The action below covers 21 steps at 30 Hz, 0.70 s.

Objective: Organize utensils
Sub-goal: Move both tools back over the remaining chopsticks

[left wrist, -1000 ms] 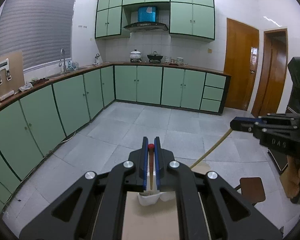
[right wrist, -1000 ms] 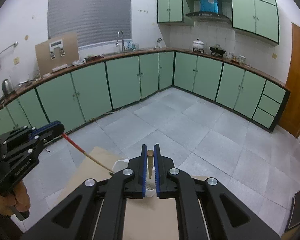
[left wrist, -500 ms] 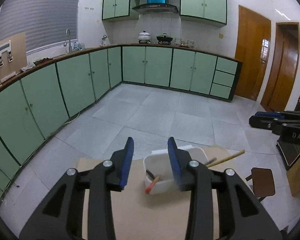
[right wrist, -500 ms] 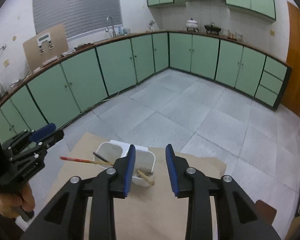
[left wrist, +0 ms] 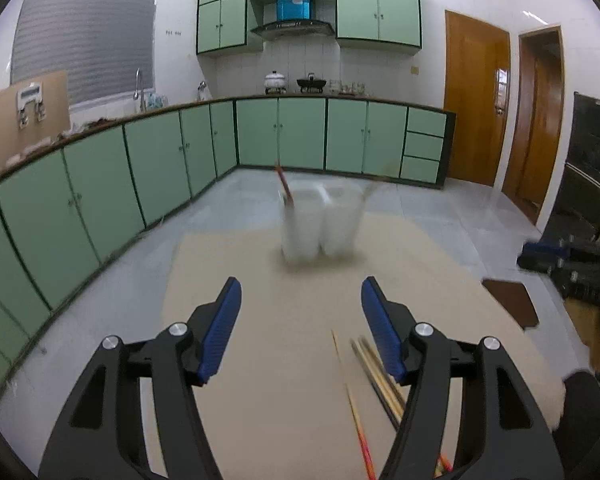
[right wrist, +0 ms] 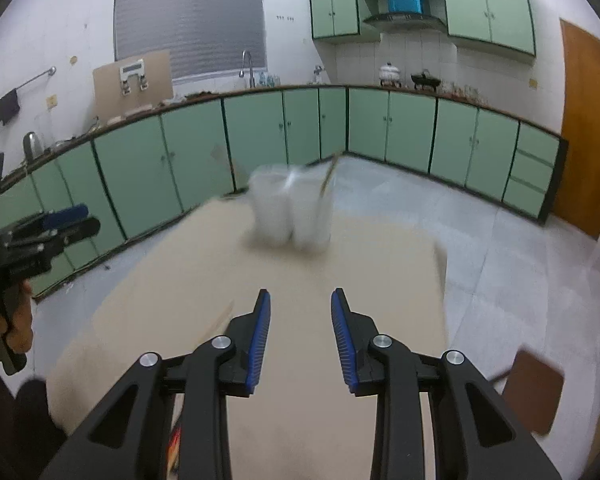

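Observation:
A white two-compartment utensil holder (left wrist: 320, 224) stands on the beige table (left wrist: 260, 360), blurred by motion. A red chopstick (left wrist: 283, 184) sticks out of its left compartment and a wooden one (left wrist: 370, 192) out of its right. The holder also shows in the right wrist view (right wrist: 290, 216). Several loose chopsticks (left wrist: 376, 372) lie on the table near my left gripper's right finger. My left gripper (left wrist: 300, 320) is open and empty, well back from the holder. My right gripper (right wrist: 300, 324) is open and empty. Each gripper shows at the edge of the other's view.
Green kitchen cabinets (left wrist: 160, 168) line the walls beyond the table. A brown stool (left wrist: 512, 304) stands right of the table. A chopstick (right wrist: 220, 320) lies blurred at left of my right gripper. The table's far edge is just behind the holder.
Both grippers opened and dropped their chopsticks into the holder, then pulled back and lowered. The holder now looks farther away, and loose chopsticks came into the left view.

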Available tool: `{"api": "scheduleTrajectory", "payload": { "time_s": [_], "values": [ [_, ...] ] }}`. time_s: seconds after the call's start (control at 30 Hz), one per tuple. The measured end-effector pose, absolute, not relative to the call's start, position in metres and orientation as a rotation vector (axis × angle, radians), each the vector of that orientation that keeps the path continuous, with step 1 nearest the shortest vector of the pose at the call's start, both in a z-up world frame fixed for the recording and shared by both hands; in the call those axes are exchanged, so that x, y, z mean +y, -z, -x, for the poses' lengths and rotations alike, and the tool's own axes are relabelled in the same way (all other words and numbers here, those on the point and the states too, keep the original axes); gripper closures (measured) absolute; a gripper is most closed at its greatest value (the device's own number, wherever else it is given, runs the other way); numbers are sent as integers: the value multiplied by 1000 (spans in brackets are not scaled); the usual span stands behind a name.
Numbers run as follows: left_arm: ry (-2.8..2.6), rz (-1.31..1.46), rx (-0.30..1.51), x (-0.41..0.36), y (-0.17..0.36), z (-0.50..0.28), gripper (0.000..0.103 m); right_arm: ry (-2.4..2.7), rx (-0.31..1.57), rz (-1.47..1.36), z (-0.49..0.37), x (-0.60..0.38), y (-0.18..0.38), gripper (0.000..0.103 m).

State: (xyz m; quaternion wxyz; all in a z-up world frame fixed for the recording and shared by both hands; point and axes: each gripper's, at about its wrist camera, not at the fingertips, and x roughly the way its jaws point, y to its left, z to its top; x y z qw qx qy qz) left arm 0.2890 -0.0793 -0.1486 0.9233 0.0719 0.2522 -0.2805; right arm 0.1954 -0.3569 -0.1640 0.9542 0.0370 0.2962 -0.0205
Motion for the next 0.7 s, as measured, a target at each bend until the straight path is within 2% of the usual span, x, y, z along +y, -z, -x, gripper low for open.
{"api": "scheduleTrajectory", "payload": {
  "time_s": [0.2, 0.37, 0.7],
  "values": [
    [596, -170, 612, -77, 232, -225, 39, 9, 681, -42, -127, -293, 252, 72],
    [593, -213, 731, -90, 288, -218, 49, -36, 730, 6, -111, -251, 284, 73],
    [540, -197, 792, -80, 313, -202, 54, -80, 754, 40, -114, -239, 298, 73]
  ]
}}
